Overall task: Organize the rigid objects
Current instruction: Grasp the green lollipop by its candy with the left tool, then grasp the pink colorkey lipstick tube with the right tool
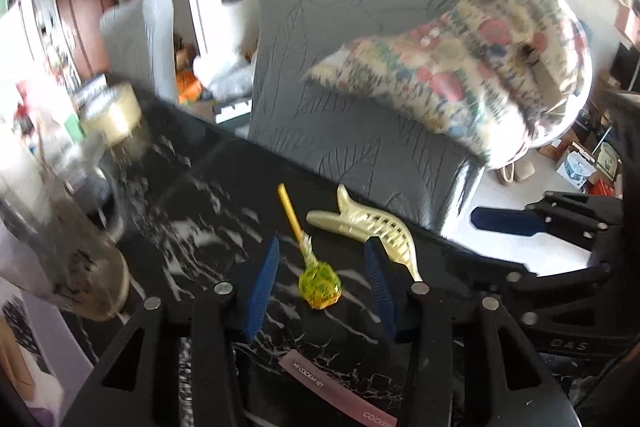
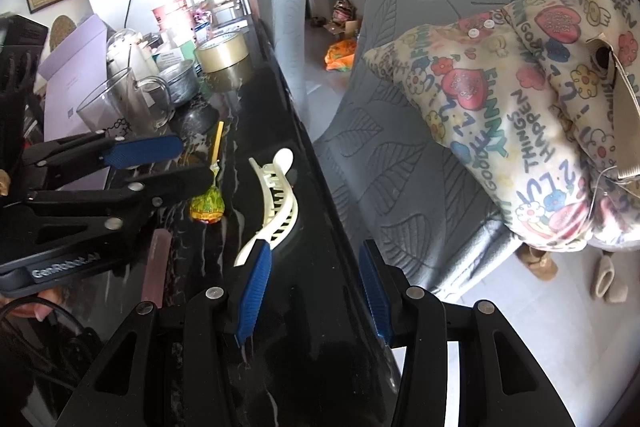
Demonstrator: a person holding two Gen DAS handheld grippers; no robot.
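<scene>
the left gripper point(image 1: 322, 291) has its fingers part open, straddling the lollipop point(image 1: 320, 287) on the black desk point(image 1: 192, 211) without pressing it. to finish well, i'd centre on the wrapped head, close gently and keep the stick free. the right gripper point(image 2: 314, 287) hangs part open and empty, one finger just at the hair clip point(image 2: 276, 199). the clip lies near the desk's edge; glasses crowd the far side, so lift straight up.
</scene>
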